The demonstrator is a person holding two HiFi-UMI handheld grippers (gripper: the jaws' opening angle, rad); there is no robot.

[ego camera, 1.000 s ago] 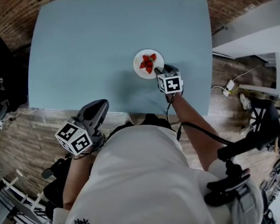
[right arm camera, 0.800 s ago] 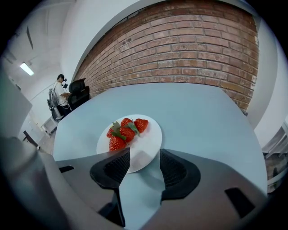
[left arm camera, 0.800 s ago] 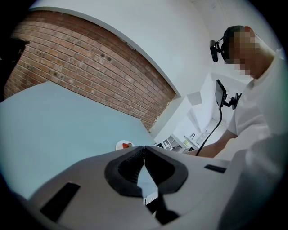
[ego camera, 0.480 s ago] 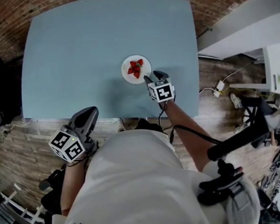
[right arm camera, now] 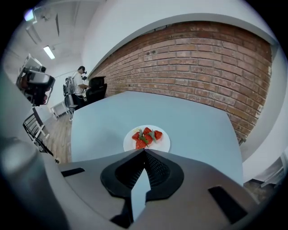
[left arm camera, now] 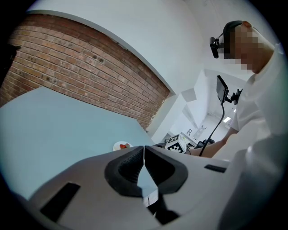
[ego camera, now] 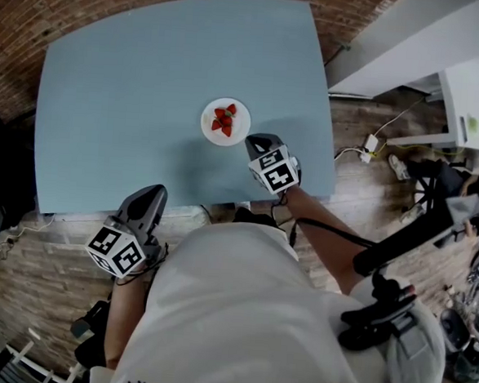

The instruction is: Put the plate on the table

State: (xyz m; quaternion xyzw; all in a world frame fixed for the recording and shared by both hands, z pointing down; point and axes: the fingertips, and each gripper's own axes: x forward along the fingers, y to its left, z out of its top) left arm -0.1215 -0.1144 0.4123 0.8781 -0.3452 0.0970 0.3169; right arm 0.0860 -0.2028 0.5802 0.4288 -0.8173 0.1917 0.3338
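Head view: the plate sits flat on the table, just beyond the right gripper; the left gripper hangs short of the table's edge. Left gripper view: fingers clenched on nothing, plate far ahead. Right gripper view: fingers clenched and empty, plate just past their tips. The placing looks done, and a straight pull back would spare the rim.

You have pulled your right gripper back from the plate. It is now apart from it, and its jaws, wide before, have closed on nothing.
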